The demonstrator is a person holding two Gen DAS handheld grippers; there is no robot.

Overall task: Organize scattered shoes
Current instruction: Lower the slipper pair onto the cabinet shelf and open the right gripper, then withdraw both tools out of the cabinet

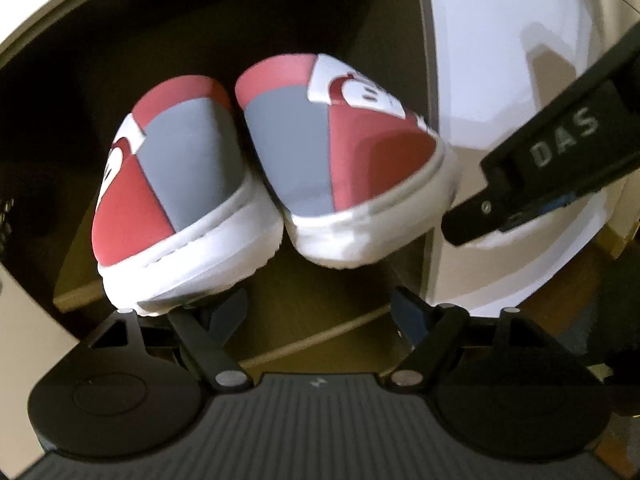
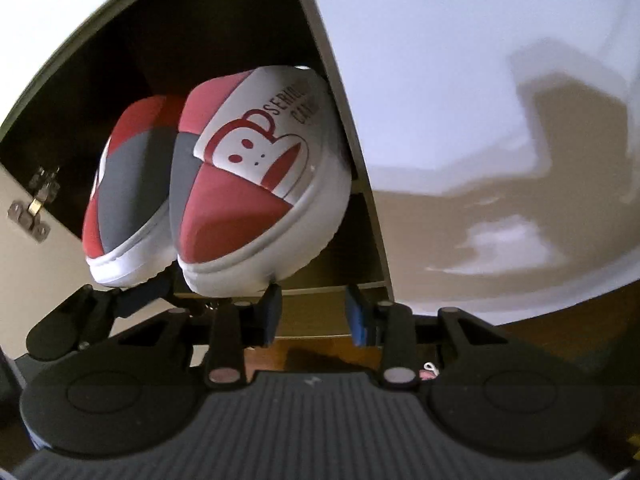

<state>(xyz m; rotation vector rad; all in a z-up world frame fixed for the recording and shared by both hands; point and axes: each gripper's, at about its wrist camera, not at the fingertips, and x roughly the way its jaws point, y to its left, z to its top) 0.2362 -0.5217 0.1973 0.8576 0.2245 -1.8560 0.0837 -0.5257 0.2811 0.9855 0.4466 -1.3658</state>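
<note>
2 red, grey and white slip-on shoes, heels outward, side by side and touching, on a dark brown shelf (image 1: 320, 316) inside an open cabinet: left shoe (image 1: 172, 200), right shoe (image 1: 352, 168). Monkey-face logo printed on the right shoe's white side panel. Glossy white cabinet wall (image 1: 500, 80) just right of the pair, reflecting the room. Beige door with a metal hinge (image 2: 34, 216) at left. Left tool (image 1: 320, 312) released, fingers spread below the heels. Right tool (image 2: 314, 312) likewise released, just beneath the right shoe's sole. Wooden floor below.
</note>
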